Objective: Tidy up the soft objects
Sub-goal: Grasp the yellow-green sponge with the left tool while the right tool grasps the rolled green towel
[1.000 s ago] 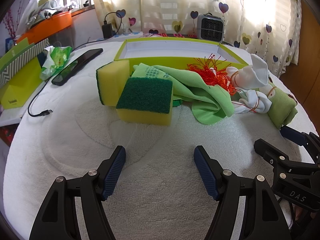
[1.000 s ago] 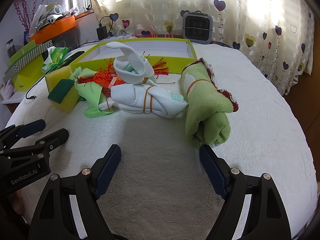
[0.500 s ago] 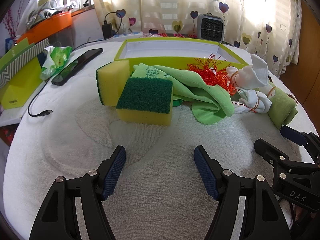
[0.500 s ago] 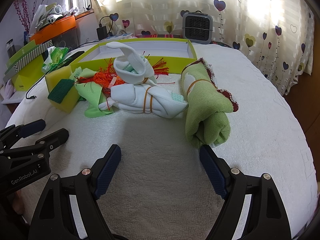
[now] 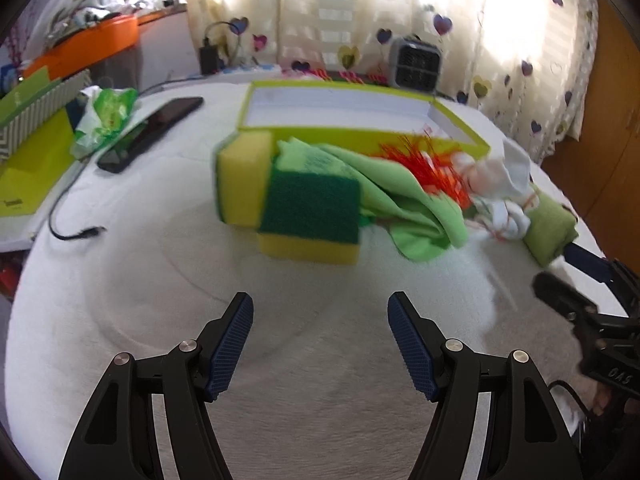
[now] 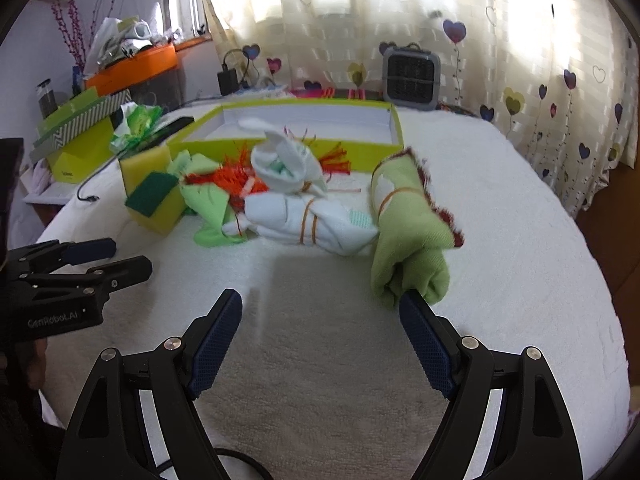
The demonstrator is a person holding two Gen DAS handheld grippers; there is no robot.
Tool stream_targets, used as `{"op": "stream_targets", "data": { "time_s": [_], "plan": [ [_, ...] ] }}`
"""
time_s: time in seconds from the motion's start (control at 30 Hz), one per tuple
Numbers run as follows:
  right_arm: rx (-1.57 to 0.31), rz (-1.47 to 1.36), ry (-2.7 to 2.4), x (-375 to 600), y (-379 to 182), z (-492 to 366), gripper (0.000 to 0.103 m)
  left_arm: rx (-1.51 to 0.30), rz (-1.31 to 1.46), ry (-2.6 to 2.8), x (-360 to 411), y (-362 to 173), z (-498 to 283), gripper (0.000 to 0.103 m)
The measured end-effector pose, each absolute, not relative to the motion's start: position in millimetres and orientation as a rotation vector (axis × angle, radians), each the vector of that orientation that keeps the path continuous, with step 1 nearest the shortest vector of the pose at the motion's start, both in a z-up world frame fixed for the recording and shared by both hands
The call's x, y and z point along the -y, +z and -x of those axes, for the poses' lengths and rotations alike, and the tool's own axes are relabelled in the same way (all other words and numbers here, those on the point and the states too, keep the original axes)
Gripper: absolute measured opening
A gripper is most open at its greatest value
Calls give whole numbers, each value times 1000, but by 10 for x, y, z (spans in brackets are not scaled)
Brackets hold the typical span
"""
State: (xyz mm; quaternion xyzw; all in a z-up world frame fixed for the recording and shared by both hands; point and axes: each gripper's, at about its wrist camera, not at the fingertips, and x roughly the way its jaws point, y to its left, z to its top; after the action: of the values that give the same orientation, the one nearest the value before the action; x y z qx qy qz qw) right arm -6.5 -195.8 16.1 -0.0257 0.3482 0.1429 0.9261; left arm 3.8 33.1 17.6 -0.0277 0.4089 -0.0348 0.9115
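Note:
Soft things lie in a row on the white towelled table in front of a lime open box (image 5: 360, 120) (image 6: 304, 128). From the left: two yellow sponges with green pads (image 5: 308, 216) (image 6: 154, 200), a light green cloth (image 5: 400, 196) (image 6: 210, 208), an orange tassel (image 5: 432, 164) (image 6: 232, 178), white rolled socks with rubber bands (image 6: 308, 220) (image 5: 500, 176), and a rolled green towel (image 6: 408, 236) (image 5: 550, 232). My left gripper (image 5: 320, 340) is open and empty, short of the sponges. My right gripper (image 6: 320, 336) is open and empty, its right finger tip close to the towel's near end.
A black phone (image 5: 152, 132), a crumpled green-white bag (image 5: 106, 116) and a cable (image 5: 76, 232) lie at the left. Lime boxes (image 5: 28, 148) and an orange tray (image 5: 84, 52) stand beyond. A small grey heater (image 6: 412, 78) stands by the curtain.
Both grippers have shifted forward a little toward the pile, with motion blur now. The right gripper's right finger now overlaps the towel's near end. Jaws stay open.

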Motion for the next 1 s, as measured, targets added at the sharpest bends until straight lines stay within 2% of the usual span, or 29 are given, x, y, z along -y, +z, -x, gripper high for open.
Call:
{"op": "stream_targets", "data": {
  "time_s": [0.37, 1.0],
  "plan": [
    [-631, -29, 254, 2250, 470, -28, 81, -796, 149, -20, -771, 411, -228, 70],
    [-754, -57, 202, 2449, 273, -632, 81, -819, 165, -42, -907, 422, -719, 70]
  ]
}}
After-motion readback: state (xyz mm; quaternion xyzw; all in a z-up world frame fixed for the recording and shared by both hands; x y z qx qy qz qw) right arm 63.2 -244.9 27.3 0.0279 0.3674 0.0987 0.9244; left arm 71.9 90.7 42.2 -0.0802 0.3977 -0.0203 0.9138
